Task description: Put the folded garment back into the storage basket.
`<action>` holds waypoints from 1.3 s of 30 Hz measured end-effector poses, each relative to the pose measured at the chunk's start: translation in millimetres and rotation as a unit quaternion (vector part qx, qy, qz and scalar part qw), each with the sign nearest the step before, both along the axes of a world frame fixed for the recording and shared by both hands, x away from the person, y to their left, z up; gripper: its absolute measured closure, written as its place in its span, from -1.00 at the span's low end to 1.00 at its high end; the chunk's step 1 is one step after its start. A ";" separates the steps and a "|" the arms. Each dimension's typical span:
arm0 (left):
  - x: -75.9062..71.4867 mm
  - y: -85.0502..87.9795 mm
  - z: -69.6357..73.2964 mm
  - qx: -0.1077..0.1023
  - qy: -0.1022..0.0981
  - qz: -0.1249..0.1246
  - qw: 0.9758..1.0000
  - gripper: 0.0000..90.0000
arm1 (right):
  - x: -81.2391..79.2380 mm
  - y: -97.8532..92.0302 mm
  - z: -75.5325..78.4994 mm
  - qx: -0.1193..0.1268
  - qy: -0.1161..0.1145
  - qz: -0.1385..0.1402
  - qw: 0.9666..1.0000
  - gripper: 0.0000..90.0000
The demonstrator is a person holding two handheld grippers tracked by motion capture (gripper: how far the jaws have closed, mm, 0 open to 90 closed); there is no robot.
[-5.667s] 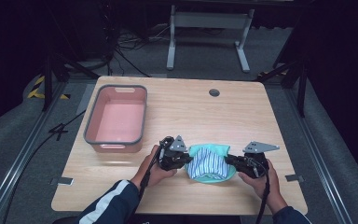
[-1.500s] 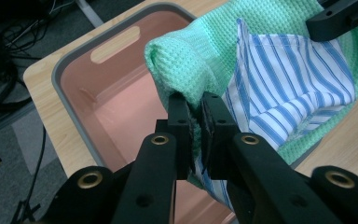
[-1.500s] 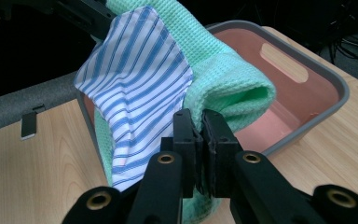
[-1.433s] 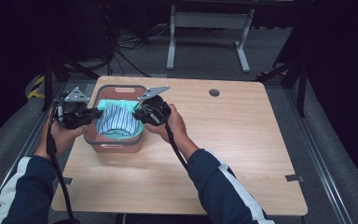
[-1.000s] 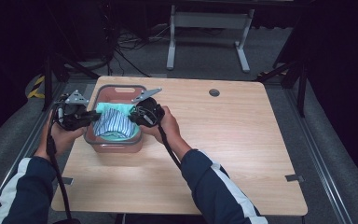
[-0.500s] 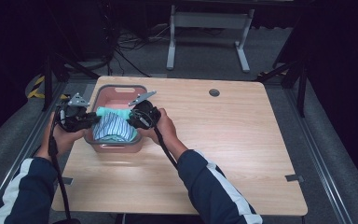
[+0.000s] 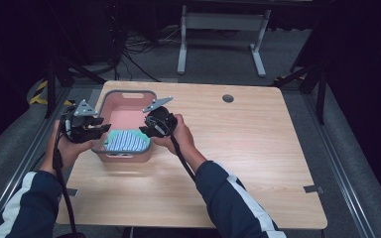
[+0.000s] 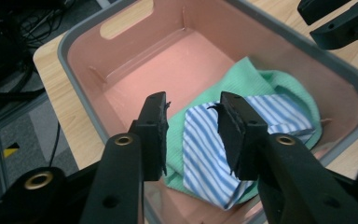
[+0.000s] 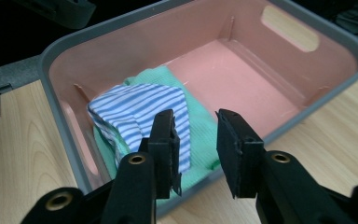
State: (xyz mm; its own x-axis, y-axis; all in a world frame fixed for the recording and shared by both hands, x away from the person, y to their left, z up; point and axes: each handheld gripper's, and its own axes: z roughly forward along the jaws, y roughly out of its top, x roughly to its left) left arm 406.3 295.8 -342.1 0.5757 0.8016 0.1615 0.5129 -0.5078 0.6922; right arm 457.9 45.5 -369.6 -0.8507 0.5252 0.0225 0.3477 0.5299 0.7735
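A folded cloth (image 7: 125, 141), green with a blue-and-white striped layer on top, lies in the near end of a pink tub with a grey rim (image 7: 124, 92). My left gripper (image 7: 104, 130) hovers at the tub's left rim and my right gripper (image 7: 144, 130) at its right rim. In the left gripper view the left gripper (image 8: 191, 116) is open above the cloth (image 8: 261, 112), its jaws having just been opening with nothing pressed between them. The right gripper (image 9: 196, 126) is also open, its jaws just parted too, over the tub's wall beside the cloth (image 9: 135, 109).
The tub's far half (image 9: 242, 65) is bare pink floor, with handle slots in its end walls. The wooden table (image 7: 258, 148) stretches to the right, with a round cable hole (image 7: 227, 98) near its far edge. Cables trail from both grippers toward the person.
The cloth, held between both grippers over the tub, went down into it and was let go. Both pairs of jaws opened, and the hands drew slightly apart.
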 end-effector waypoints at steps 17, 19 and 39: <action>-29.8 -52.7 11.2 -0.018 -0.039 -0.043 0.998 -0.27 | -21.1 -75.4 24.1 -0.056 -0.038 -0.032 0.997 0.05; -32.2 -58.5 11.7 -0.023 -0.042 -0.050 0.998 -0.32 | -24.1 -83.8 26.7 -0.060 -0.044 -0.038 0.996 -0.02; -60.4 -115.7 1.6 -0.033 -0.057 -0.113 0.991 -0.47 | -53.2 -147.9 22.8 -0.117 -0.059 -0.042 0.990 -0.26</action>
State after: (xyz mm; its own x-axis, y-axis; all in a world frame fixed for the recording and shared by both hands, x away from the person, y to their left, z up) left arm 345.9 180.1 -340.4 0.7235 0.6645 0.1872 0.3077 -0.5531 0.7742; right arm 404.7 -102.3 -346.8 -0.7930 0.5733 -0.2061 0.3123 0.6730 0.6705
